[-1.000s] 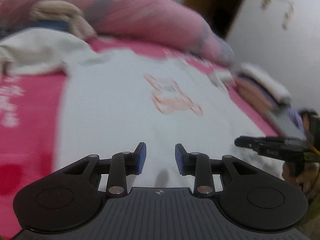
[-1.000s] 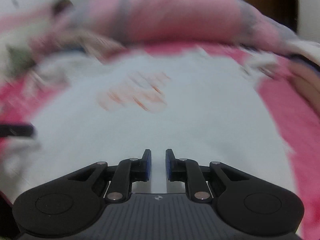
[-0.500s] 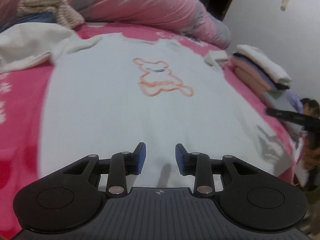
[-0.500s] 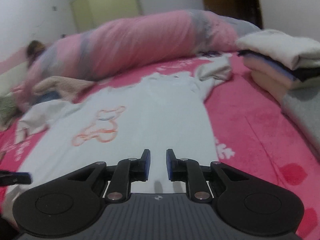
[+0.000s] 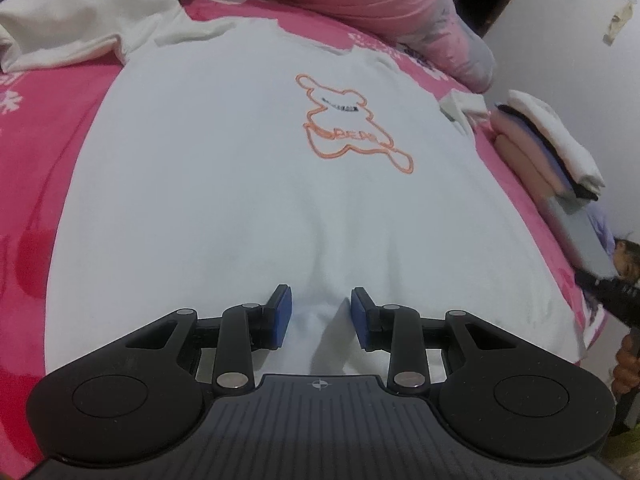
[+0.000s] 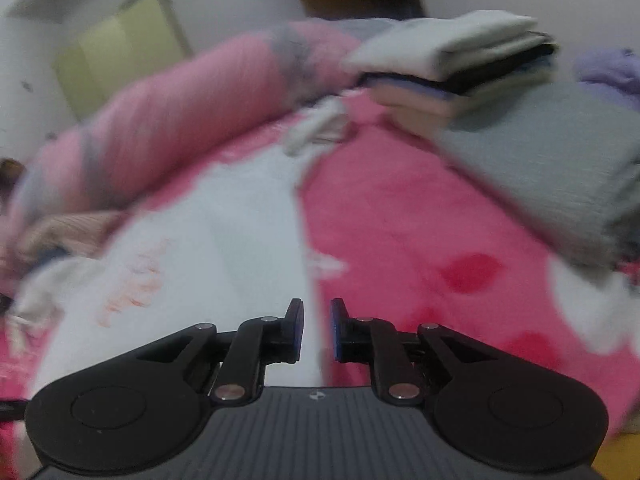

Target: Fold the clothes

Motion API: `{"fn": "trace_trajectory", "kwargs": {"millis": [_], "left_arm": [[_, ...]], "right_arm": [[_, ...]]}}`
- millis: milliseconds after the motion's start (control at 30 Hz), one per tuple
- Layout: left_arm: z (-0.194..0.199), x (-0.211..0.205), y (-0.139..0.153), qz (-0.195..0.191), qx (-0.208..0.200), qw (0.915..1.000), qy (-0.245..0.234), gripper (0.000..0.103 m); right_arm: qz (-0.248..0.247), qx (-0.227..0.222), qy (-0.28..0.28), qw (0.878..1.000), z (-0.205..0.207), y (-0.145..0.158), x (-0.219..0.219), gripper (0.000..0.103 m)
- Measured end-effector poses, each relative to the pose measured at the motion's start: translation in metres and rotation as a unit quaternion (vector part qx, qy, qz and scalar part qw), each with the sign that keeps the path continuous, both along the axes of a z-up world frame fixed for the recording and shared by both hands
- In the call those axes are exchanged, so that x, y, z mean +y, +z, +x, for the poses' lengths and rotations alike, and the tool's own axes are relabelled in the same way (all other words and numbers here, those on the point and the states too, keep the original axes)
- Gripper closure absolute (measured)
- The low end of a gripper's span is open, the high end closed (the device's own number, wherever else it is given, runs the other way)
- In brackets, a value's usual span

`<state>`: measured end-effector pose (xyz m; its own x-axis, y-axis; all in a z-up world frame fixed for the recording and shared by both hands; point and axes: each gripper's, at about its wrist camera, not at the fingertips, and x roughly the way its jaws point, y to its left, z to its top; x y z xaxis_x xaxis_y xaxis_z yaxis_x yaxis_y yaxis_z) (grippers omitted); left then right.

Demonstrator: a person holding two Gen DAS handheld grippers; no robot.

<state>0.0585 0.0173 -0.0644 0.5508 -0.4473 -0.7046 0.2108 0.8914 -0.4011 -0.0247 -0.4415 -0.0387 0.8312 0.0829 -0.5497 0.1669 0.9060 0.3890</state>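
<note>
A pink bed cover [image 5: 48,160] lies under everything. My left gripper [image 5: 320,316] hangs released over the near hem of the white T-shirt [image 5: 224,168]; its jaws have just been widening, fabric below them but nothing pinched. My right gripper [image 6: 316,330], jaws narrow and just closing further on nothing, sits at the shirt's right edge. The shirt lies flat, its bear print [image 5: 352,128] facing up. Folded clothes [image 6: 460,68] are stacked by the bed's right edge.
</note>
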Motion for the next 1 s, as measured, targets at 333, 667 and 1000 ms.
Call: {"fn": "trace_trajectory", "kwargs": {"millis": [333, 667, 1000], "left_arm": [[-0.004, -0.003, -0.001, 0.013, -0.007, 0.9999, 0.006, 0.065], [0.007, 0.003, 0.022, -0.010, -0.024, 0.9994, 0.022, 0.064], [0.038, 0.005, 0.023, -0.007, -0.028, 0.9983, 0.050, 0.062]], "right_arm": [[-0.016, 0.059, 0.010, 0.998, 0.021, -0.031, 0.028, 0.088], [-0.032, 0.007, 0.016, 0.999, 0.024, 0.017, 0.006, 0.087], [-0.090, 0.010, 0.126, 0.988, 0.168, 0.028, 0.040, 0.086]]}}
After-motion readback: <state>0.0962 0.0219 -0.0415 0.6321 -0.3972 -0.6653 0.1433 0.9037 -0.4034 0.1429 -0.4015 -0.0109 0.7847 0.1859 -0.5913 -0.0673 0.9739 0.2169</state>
